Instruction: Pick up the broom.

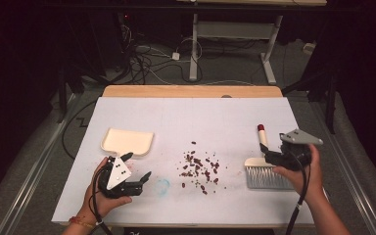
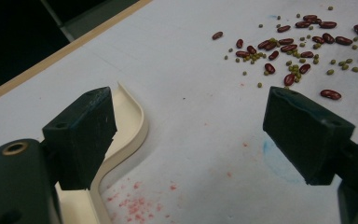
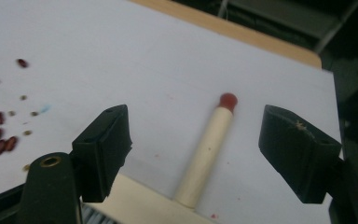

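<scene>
A cream dustpan (image 1: 127,141) lies on the white table cover (image 1: 191,117), left of centre. Just below it my left gripper (image 1: 137,166) is open and holds nothing. In the left gripper view the left gripper (image 2: 189,123) has its left jaw over the dustpan's rim (image 2: 137,126), and the beans (image 2: 298,42) lie beyond. Red and small green beans (image 1: 200,169) are scattered mid-table. A hand brush (image 1: 263,169) with a cream, red-tipped handle (image 3: 207,149) lies at the right. My right gripper (image 1: 270,155) is open, and in its own view the right gripper (image 3: 196,135) has its jaws on either side of the handle without touching it.
A blue smudge (image 1: 162,185) and red stains (image 2: 135,200) mark the cover near the left gripper. The table's wooden far edge (image 1: 191,91) shows behind the cover. Beyond the table are cables (image 1: 142,58) on the floor and a white desk frame (image 1: 235,34).
</scene>
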`<control>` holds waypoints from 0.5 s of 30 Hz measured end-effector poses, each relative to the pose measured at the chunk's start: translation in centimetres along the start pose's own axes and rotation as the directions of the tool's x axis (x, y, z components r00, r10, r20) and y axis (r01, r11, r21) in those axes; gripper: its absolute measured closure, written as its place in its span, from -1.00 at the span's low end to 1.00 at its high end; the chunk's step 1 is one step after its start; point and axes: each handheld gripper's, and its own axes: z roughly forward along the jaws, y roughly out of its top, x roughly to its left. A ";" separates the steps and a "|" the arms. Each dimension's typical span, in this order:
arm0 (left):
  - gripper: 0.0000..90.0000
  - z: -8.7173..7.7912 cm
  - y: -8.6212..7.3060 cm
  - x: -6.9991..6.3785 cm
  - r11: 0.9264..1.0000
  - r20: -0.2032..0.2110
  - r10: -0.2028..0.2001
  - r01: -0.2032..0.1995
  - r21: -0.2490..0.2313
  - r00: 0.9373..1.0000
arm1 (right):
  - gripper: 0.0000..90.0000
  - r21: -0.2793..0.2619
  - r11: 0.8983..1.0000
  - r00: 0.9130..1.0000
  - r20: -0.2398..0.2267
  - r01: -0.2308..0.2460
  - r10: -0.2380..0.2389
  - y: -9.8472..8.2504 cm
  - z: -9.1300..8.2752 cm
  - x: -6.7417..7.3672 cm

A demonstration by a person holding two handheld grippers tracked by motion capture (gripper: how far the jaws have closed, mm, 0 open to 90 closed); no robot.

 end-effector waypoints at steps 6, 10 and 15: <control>-0.63 0.2 0.1 -0.2 1.000 0.009 0.009 -0.009 0.007 1.000 | -0.37 0.201 0.973 0.994 0.010 -0.111 0.111 0.6 5.1 -2.1; -0.62 0.3 0.1 -0.2 1.000 0.015 0.009 -0.009 0.014 1.000 | -0.35 0.284 0.947 0.989 0.039 -0.151 0.146 0.3 7.7 -3.0; -0.62 0.4 0.1 -0.2 1.000 0.020 0.010 -0.010 0.020 1.000 | -0.25 0.381 0.908 0.984 0.055 -0.175 0.167 -0.6 10.3 -3.5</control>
